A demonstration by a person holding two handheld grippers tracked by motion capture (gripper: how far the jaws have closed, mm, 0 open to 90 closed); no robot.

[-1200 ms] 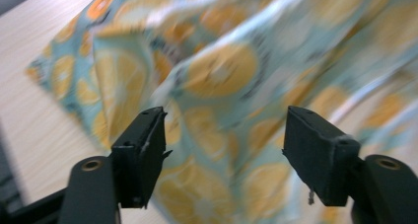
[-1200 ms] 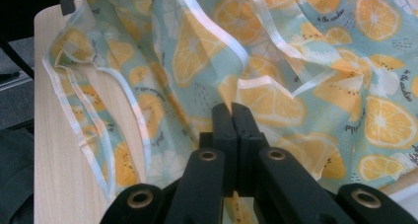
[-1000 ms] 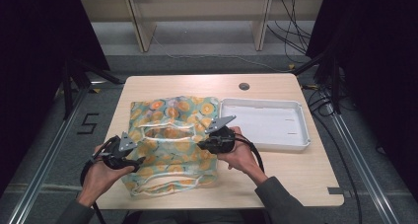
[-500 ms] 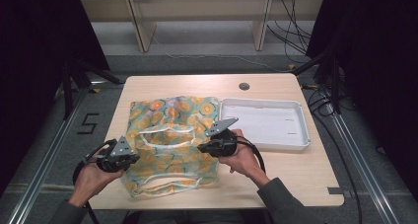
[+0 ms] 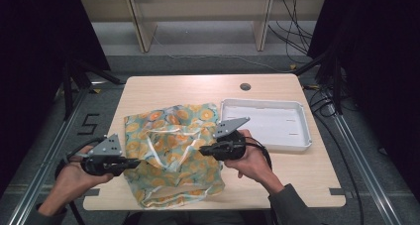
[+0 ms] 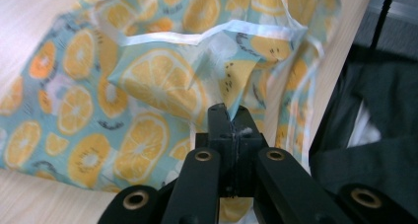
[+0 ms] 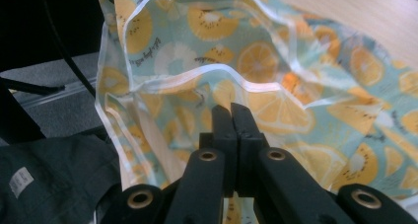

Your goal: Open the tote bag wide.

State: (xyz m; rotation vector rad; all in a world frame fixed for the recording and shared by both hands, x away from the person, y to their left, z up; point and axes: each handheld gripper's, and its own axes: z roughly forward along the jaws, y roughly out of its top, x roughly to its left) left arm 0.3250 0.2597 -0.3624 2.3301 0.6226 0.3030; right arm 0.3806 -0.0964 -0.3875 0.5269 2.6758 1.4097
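The table (pale wood) carries a fruit-print bag and white tray.

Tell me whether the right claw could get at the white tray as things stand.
Probably not yet: the right claw is shut on the citrus-print bag, so it would have to let go first. Otherwise the white tray sits close beside that hand, with bare table between them.

Two forearms reach in from the lower edge of the high view. The left hand holds the left claw level, pointing toward the right, its jaws pinched together. The right hand holds the right claw pointing toward the left, jaws likewise pressed closed, cable looping behind the wrist
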